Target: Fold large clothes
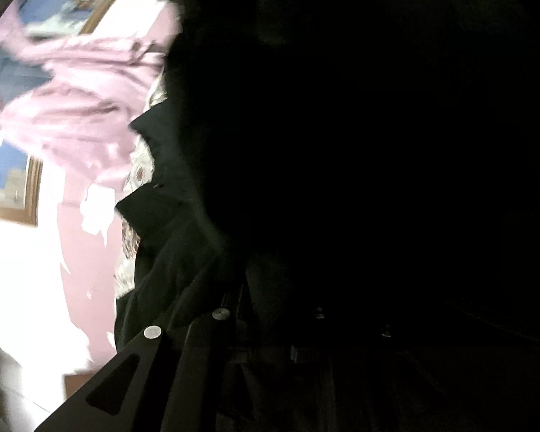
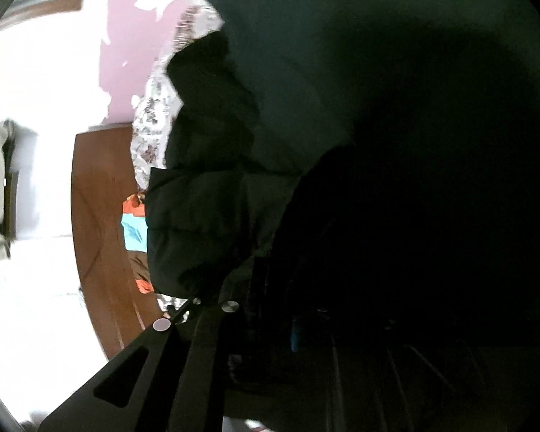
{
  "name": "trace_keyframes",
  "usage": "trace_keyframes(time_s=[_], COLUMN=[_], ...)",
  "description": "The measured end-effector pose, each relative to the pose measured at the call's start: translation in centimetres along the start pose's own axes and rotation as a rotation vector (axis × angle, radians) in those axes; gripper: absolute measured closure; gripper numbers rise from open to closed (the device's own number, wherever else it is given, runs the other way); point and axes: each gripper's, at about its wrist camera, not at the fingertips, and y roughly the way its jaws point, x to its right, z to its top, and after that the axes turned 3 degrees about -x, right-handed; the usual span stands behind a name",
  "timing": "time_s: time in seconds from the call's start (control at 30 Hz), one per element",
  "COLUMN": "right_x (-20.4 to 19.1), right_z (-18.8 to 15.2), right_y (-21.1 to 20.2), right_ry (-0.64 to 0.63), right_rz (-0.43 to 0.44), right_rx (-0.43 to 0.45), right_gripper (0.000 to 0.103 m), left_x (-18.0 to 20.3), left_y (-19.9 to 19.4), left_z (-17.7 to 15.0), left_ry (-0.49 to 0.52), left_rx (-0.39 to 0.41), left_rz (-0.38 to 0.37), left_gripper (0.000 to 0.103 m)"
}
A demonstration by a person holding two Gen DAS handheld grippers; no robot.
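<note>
1. Left wrist view. A dark garment point(image 1: 183, 237) fills most of the field, draped directly over my left gripper point(image 1: 270, 309) and covering the lens side to the right, which reads as near black.
2. Of my left gripper only the black frame and two round silver fasteners at the lower left are distinct; the fingertips are buried in the dark cloth. The jaws cannot be seen, but they are all but closed; whether cloth is pinched between them I cannot tell.
3. Left of the garment lies a floral patterned sheet point(image 1: 140, 172), and beyond it a pink fabric point(image 1: 86, 90), blurred. A wooden frame point(image 1: 36, 194) shows at the far left edge, against an overexposed white area.
4. Right wrist view. The same dark garment point(image 2: 212, 187) hangs in puffy folds over my right gripper point(image 2: 266, 306), its upper part spreading dark green across the top right.
5. My right gripper shows its black frame and silver fasteners only; its fingertips are lost in shadow. The jaws are clenched; whether they grasp cloth I cannot tell.
6. The floral sheet point(image 2: 154, 115) borders the garment on the left. Below it are a brown wooden surface point(image 2: 97, 216) and an orange and turquoise item point(image 2: 135, 226), partly hidden by the garment. A pink wall point(image 2: 126, 18) lies above.
</note>
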Motion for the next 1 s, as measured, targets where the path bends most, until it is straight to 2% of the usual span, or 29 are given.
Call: trace_keyframes(time_s=[0.1, 0.2, 0.23, 0.3, 0.33, 0.4, 0.43, 0.47, 0.5, 0.57, 0.63, 0.67, 0.7, 0.77, 0.83, 0.87, 0.93, 1.0], right_x=[-2.2, -4.3, -4.7, -4.6, -4.3, -3.6, -2.8, -2.1, -1.2, -0.2, 0.6, 1.2, 1.5, 1.2, -0.6, -1.3, -2.8, -3.1], right_z=[1.0, 1.7, 2.1, 3.1, 3.7, 4.7, 5.2, 5.4, 5.8, 6.1, 6.4, 6.1, 6.0, 4.7, 3.4, 2.9, 2.5, 2.4], right_y=[-1.0, -2.8, -3.7, -5.8, -6.2, -5.8, -5.6, -5.6, -5.9, -6.4, -6.7, -7.6, -8.3, -10.4, -12.3, -12.7, -12.1, -9.8], right_ry=[-0.161, -0.339, -0.383, -0.407, -0.387, -0.430, -0.419, -0.395, -0.366, -0.316, -0.245, -0.217, -0.197, -0.196, -0.248, -0.289, -0.384, -0.459], right_rz=[-0.050, -0.095, -0.102, -0.094, -0.141, -0.401, -0.473, -0.484, -0.448, -0.399, -0.380, -0.384, -0.393, -0.480, -0.577, -0.568, -0.487, -0.412], right_rx=[-0.004, 0.009, 0.029, 0.081, 0.088, 0.058, 0.049, 0.046, 0.056, 0.079, 0.100, 0.118, 0.146, 0.250, 0.372, 0.397, 0.372, 0.271], right_gripper=[0.094, 0.094, 0.094, 0.094, 0.094, 0.094, 0.094, 0.094, 0.094, 0.093, 0.082, 0.081, 0.080, 0.075, 0.064, 0.063, 0.063, 0.063], left_x=[-2.8, -8.2, -10.0, -12.1, -14.1, -16.5, -17.4, -18.1, -19.5, -19.8, -19.6, -19.1, -18.4, -17.1, -16.0, -15.3, -14.5, -13.9], left_y=[-3.0, -5.7, -6.1, -6.8, -5.5, -3.7, -2.5, -1.3, 0.7, 3.1, 6.2, 7.1, 8.2, 9.1, 9.5, 9.8, 9.7, 9.6], left_z=[-0.9, -2.9, -3.7, -4.7, -5.7, -6.8, -7.6, -8.0, -8.2, -8.5, -8.8, -9.0, -9.4, -10.1, -10.8, -11.1, -11.4, -11.7], left_ry=[-0.201, -0.511, -0.591, -0.702, -0.734, -0.818, -0.858, -0.885, -0.911, -0.953, -0.966, -0.963, -0.951, -0.942, -0.943, -0.935, -0.922, -0.918], left_rx=[0.040, 0.094, 0.110, 0.126, 0.123, 0.097, 0.073, 0.057, 0.034, -0.014, -0.079, -0.110, -0.147, -0.194, -0.218, -0.230, -0.238, -0.247], left_rz=[-0.122, -0.283, -0.302, -0.283, -0.272, -0.259, -0.252, -0.253, -0.262, -0.303, -0.336, -0.346, -0.342, -0.350, -0.354, -0.347, -0.334, -0.328], left_gripper=[0.088, 0.088, 0.087, 0.085, 0.085, 0.085, 0.085, 0.085, 0.085, 0.085, 0.085, 0.085, 0.085, 0.085, 0.084, 0.084, 0.084, 0.084])
